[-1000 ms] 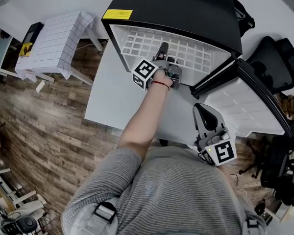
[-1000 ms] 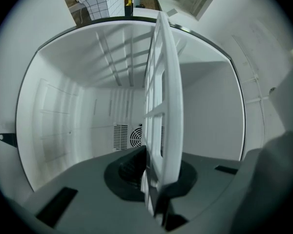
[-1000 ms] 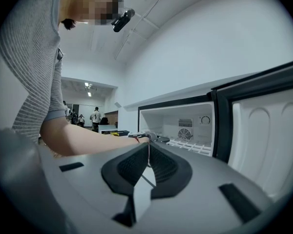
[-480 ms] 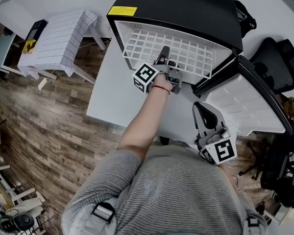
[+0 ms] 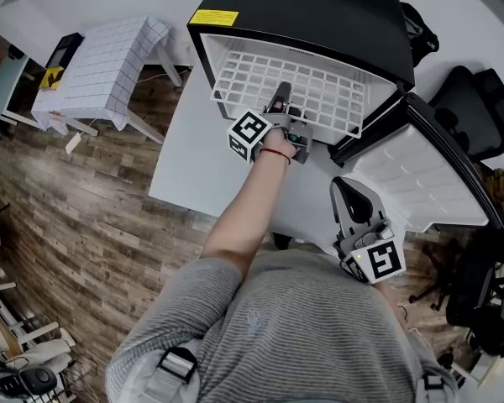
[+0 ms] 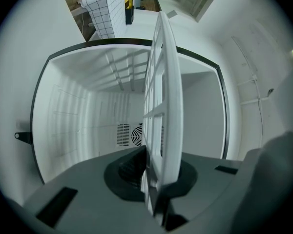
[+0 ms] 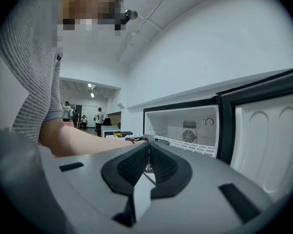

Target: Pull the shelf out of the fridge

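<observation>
The black top of the fridge (image 5: pixel 319 15) is hiding the far part of the shelf (image 5: pixel 319 91) in the head view. The print on its yellow label (image 5: pixel 212 18) is showing too small to read. The pads of the left tongs (image 5: pixel 279 92) are covering the strip of the shelf's near edge that they are clamping. The person's arm (image 5: pixel 244 200) and torso are covering the near part of the counter (image 5: pixel 185 158). The hand gripping the right tongs (image 5: pixel 353 193) is lying hidden under the marker cube (image 5: pixel 385 260). In the right gripper view the forearm is masking most of the left tongs. The people (image 7: pixel 98 116) far off at the left are showing too small to tell apart.
</observation>
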Motion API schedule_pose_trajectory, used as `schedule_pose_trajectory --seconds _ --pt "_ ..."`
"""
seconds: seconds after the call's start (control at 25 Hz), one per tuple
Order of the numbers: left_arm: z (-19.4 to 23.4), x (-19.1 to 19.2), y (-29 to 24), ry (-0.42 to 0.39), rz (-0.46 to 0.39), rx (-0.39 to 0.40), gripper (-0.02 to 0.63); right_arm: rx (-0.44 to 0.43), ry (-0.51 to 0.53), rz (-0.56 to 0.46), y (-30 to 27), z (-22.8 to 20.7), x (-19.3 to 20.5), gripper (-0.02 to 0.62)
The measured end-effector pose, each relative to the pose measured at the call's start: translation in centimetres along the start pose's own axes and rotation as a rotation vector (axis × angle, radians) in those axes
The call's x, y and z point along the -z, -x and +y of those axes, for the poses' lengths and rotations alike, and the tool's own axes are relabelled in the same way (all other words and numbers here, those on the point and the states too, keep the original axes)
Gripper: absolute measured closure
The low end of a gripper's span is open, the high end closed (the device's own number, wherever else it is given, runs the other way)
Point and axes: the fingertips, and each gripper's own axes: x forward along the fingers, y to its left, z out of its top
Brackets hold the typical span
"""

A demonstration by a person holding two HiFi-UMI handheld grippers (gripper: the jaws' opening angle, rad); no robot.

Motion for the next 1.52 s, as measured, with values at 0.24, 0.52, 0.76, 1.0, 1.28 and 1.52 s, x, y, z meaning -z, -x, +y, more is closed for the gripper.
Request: schedule_pose_trajectory --seconds 0.24,0.52,0.76,1.0,1.28,1.52 --pt "-0.1 0.0 0.4 -0.001 0.0 -0.003 0.572 -0.006 0.001 -0.002 0.0 0.2 -0.2 0.581" --pt "-0.2 0.0 0.7 0.001 0.0 -0.008 0.572 -0.011 0.001 -0.003 0.1 0.5 -0.4 0.581" --pt "-0.1 0.0 0.7 0.001 0.0 -0.006 0.572 -0.006 0.002 -0.002 0.4 0.3 -0.2 0.581" --pt "-0.1 0.1 0.7 0.004 0.015 -0.012 0.572 -0.003 0.004 -0.007 0.5 0.3 -0.4 0.581" --pt "-0.2 0.2 1.7 0.002 0.014 -0.003 0.572 0.007 0.004 -0.008 0.9 0.0 -0.3 0.581" --pt "-0.1 0.4 2.0 0.007 0.018 -0.014 0.572 -0.011 0.0 -0.012 0.8 0.3 -0.3 0.581"
